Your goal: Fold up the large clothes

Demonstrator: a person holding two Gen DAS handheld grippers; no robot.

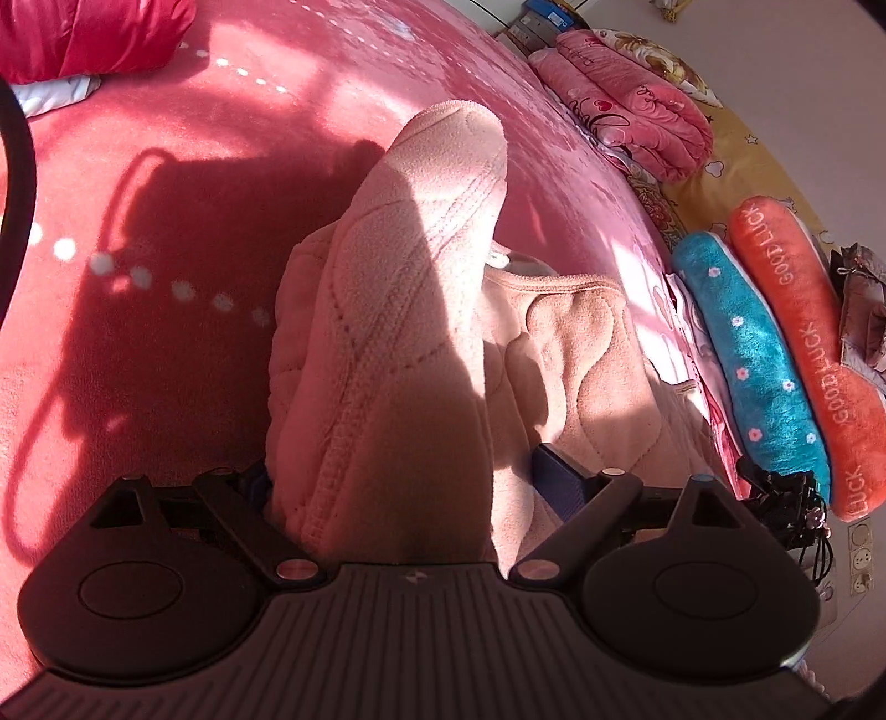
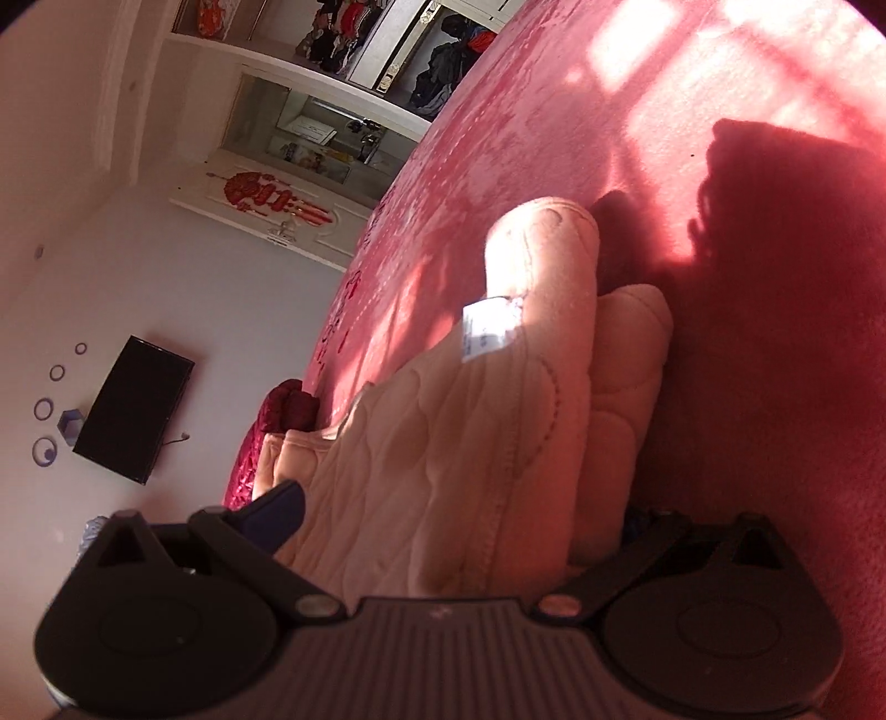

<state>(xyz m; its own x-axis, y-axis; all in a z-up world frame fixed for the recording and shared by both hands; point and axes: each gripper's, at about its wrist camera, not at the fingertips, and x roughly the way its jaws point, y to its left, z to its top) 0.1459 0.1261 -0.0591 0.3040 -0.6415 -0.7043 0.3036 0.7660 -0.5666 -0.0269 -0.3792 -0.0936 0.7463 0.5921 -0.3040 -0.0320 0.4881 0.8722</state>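
A large peach-pink quilted fleece garment lies on a pink bedspread. In the left wrist view a thick fold of it runs between the fingers of my left gripper, which is closed on the bunched fabric; the blue right pad shows beside the cloth. In the right wrist view my right gripper also clamps a thick layered fold of the garment, with the blue left pad showing. A white care label lies on the fabric.
Folded pink quilts and teal and orange "GOOD LUCK" plush cushions line the bed's right edge. A red quilt sits at the far left. Beyond the bed edge are a wall TV and cabinets.
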